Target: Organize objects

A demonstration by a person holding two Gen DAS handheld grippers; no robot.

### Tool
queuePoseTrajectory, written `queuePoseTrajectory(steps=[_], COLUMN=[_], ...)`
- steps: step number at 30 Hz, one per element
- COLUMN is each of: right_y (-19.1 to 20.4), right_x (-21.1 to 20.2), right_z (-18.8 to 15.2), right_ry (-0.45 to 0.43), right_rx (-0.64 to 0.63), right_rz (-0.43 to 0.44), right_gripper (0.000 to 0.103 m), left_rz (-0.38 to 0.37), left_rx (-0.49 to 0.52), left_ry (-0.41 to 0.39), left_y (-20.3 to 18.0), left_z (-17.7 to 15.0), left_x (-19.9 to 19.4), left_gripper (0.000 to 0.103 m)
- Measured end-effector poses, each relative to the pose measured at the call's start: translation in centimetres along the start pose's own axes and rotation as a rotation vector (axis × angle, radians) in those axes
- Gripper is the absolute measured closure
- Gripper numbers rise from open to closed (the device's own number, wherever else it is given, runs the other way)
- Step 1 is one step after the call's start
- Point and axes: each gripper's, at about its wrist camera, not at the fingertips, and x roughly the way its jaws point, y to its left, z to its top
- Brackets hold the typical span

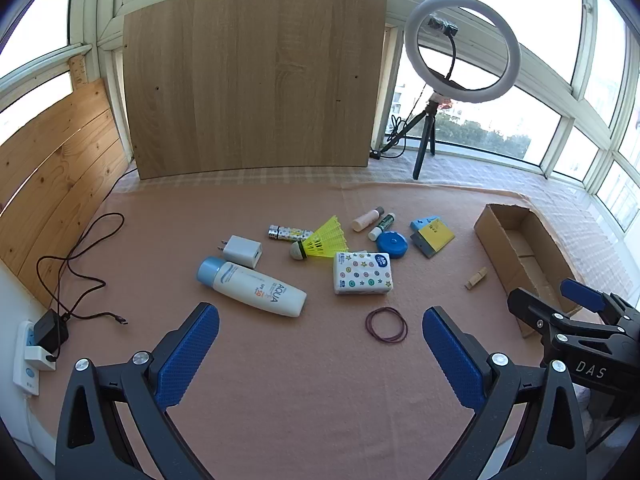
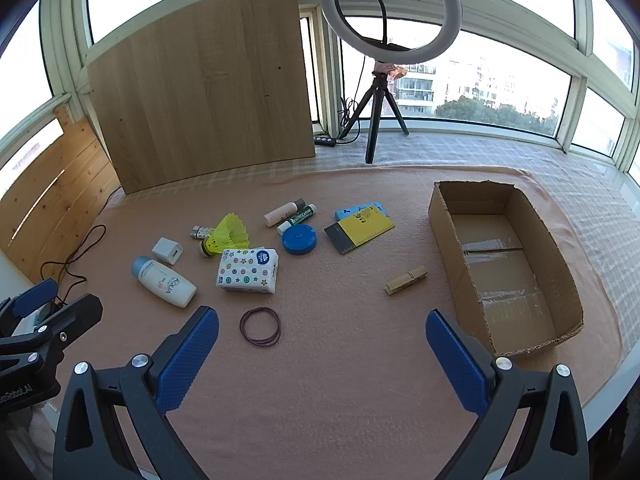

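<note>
Loose objects lie on the pink cloth: a white AQUA sunscreen bottle [image 1: 252, 286] [image 2: 165, 281], a white charger [image 1: 242, 251], a yellow shuttlecock [image 1: 322, 240] [image 2: 226, 236], a tissue pack [image 1: 362, 273] [image 2: 248, 270], a blue round tape measure [image 1: 392, 244] [image 2: 299, 240], two small tubes [image 1: 374, 220], a yellow card pack [image 1: 433, 235] [image 2: 360, 230], a wooden clothespin [image 1: 476, 278] [image 2: 406, 280] and rubber bands [image 1: 387, 325] [image 2: 260, 326]. An empty cardboard box [image 2: 560, 280] [image 1: 492, 240] stands on the right. My left gripper [image 1: 320, 328] and right gripper [image 2: 322, 332] are both open and empty, hovering near the front.
A wooden board [image 1: 252, 80] leans at the back. A ring light on a tripod [image 1: 460, 48] [image 2: 390, 8] stands back right. A cable [image 1: 80, 264] and a wall plug [image 1: 44, 336] are on the left. Windows surround the ledge.
</note>
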Motion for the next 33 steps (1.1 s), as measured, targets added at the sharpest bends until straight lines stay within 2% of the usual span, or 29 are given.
queuePoseTrajectory(steps=[33], right_y=[-0.3], right_x=[-0.1], right_z=[0.2], right_ry=[-0.015], right_rx=[0.0], right_rz=[-0.03], right_gripper=[0.001], left_rz=[0.024], left_rx=[0.01], left_ry=[0.015], left_y=[0.1], left_z=[0.1], left_x=[1.3], left_gripper=[0.0])
